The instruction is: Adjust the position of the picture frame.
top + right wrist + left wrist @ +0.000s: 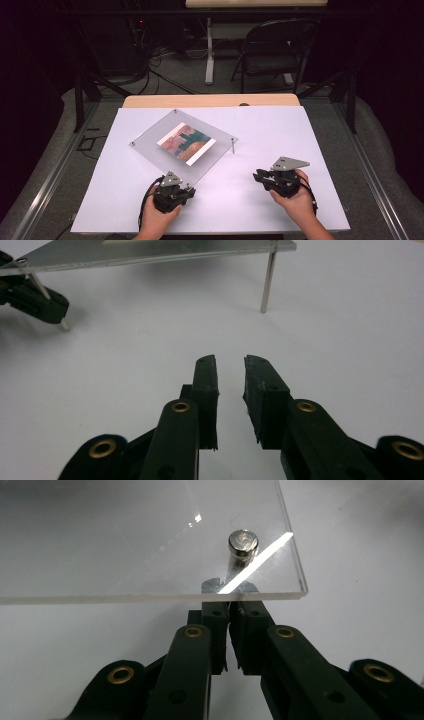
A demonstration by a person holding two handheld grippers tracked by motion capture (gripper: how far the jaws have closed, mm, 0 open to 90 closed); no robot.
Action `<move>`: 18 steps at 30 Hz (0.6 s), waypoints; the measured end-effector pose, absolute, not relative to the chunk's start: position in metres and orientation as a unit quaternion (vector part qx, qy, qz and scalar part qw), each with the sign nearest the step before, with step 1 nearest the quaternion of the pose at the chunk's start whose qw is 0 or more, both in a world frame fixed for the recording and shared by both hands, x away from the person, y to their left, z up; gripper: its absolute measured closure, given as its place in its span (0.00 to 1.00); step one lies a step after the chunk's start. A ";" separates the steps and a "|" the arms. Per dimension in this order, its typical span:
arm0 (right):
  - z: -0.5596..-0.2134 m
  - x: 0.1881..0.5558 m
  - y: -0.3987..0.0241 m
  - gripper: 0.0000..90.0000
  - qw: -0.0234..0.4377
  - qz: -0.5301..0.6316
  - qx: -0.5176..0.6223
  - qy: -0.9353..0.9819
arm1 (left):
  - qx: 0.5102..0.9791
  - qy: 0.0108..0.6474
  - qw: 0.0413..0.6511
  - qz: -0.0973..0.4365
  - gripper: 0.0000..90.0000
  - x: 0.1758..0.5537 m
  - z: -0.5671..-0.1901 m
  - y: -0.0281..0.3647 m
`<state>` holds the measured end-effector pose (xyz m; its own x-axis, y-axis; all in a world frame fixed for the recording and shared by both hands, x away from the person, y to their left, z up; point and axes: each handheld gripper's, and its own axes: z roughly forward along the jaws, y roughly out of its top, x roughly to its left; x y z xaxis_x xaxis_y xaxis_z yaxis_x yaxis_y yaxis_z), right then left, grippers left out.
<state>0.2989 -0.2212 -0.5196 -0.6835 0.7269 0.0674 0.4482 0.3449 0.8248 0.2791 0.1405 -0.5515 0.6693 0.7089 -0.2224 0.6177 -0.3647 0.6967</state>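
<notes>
Clear square acrylic plate on thin metal standoff legs sits at table centre, over a multicoloured printed card. Left gripper, at 6 o'clock of it, pinches the nearest leg beneath its round metal cap. Right gripper, at 4 o'clock, is slightly parted and empty. Removal appears barely begun.

On the bench a clear plate stands raised on thin legs, left of the middle, turned with one corner toward the person. A picture card lies at the plate's middle (on or under it, I cannot tell). The left gripper is at the plate's near corner, its jaws closed on the leg under the bolt head. The right gripper rests on the bench to the right, apart from the plate, near another leg. Behind the bench stands a folding chair.
</notes>
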 end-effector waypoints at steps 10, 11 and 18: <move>-0.525 0.345 -0.192 0.83 0.167 0.442 0.344 0.812 | 0.812 0.420 0.402 0.054 0.93 0.276 -0.556 0.148; -0.526 0.348 -0.191 0.83 0.170 0.443 0.341 0.811 | 0.808 0.426 0.404 0.053 0.93 0.275 -0.556 0.147; -0.533 0.376 -0.190 0.83 0.176 0.436 0.351 0.810 | 0.792 0.443 0.415 0.059 0.82 0.271 -0.558 0.153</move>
